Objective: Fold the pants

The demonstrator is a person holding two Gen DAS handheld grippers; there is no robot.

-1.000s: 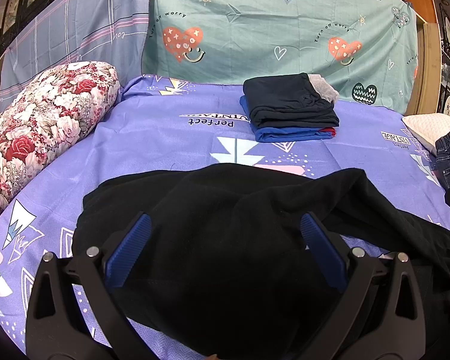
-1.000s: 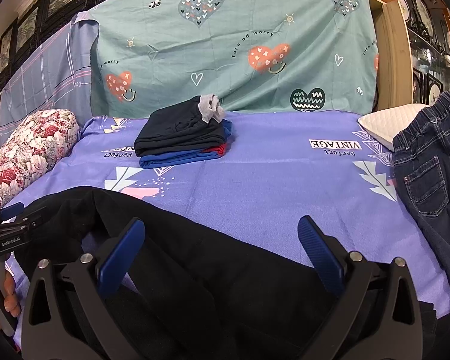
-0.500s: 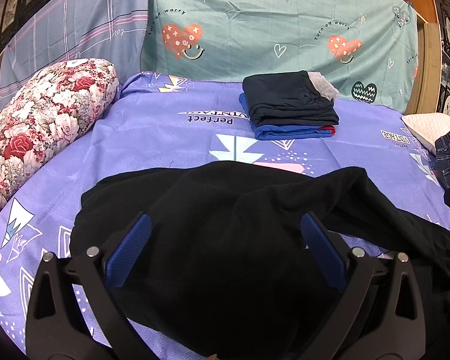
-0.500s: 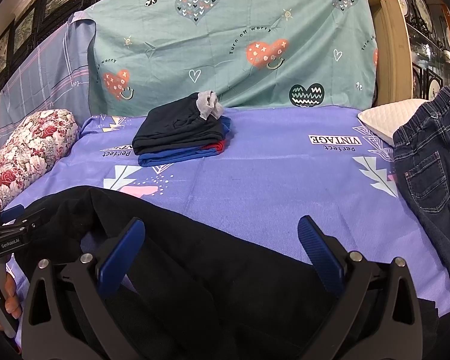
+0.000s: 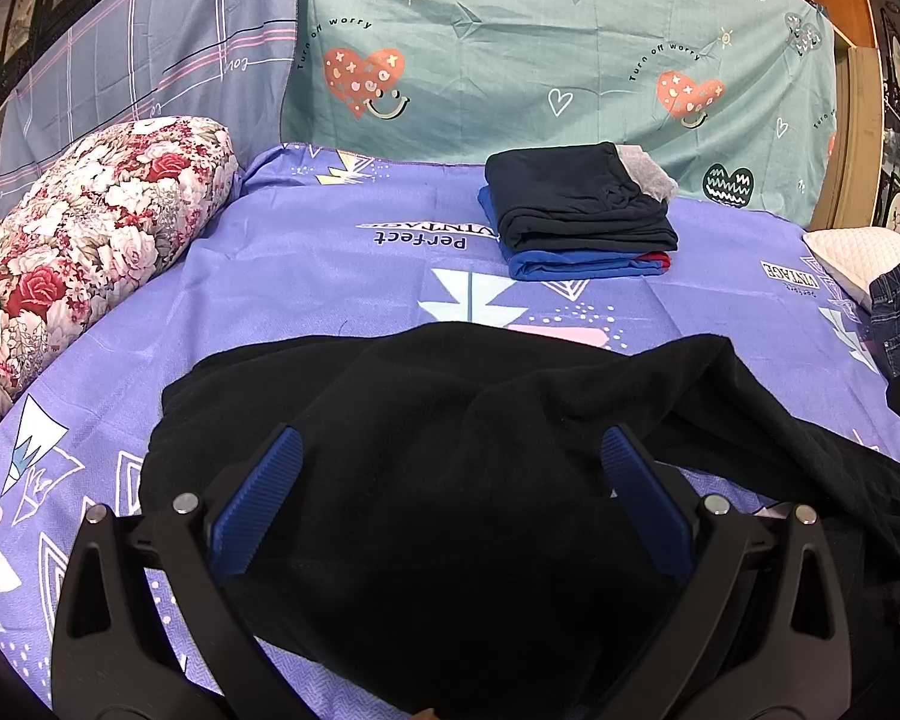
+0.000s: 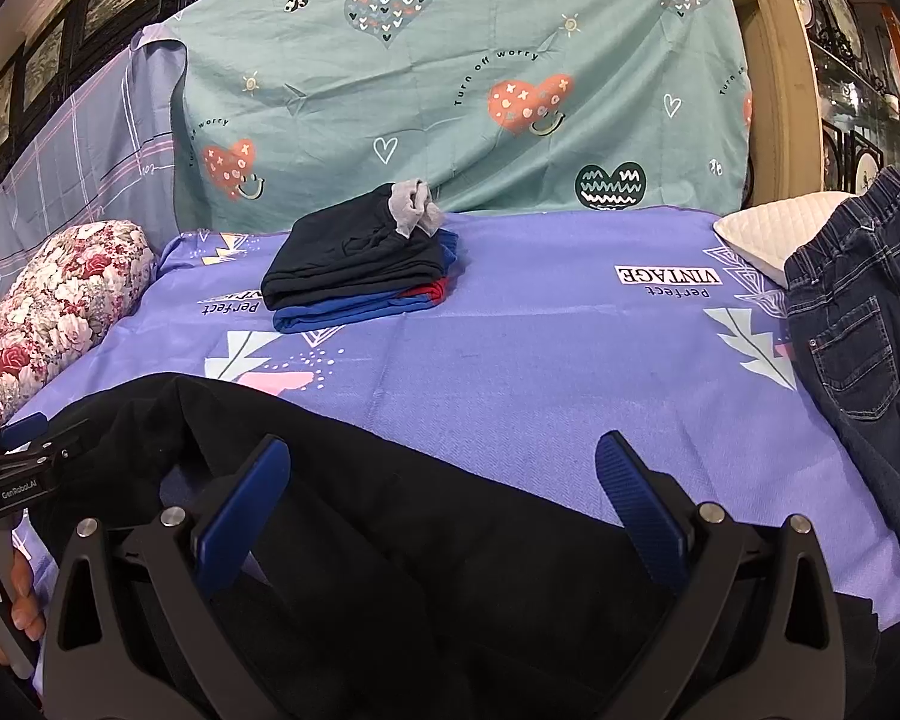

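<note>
Black pants [image 5: 450, 456] lie crumpled on the purple bedsheet [image 5: 342, 294] at the near edge; they also show in the right wrist view [image 6: 390, 528]. My left gripper [image 5: 450, 450] is open, its blue-padded fingers spread above the bunched left part of the pants. My right gripper [image 6: 441, 450] is open over the pants' right part, holding nothing. The left gripper's body [image 6: 18, 468] shows at the left edge of the right wrist view.
A folded stack of dark, blue and red clothes [image 5: 582, 222] sits at the back of the bed. A floral bolster [image 5: 78, 240] lies at the left. Dark jeans [image 6: 858, 336] and a white pillow [image 6: 774, 234] lie at the right. Patterned sheets hang behind.
Both grippers have shifted very slightly; both stay open. The pants have not visibly moved.
</note>
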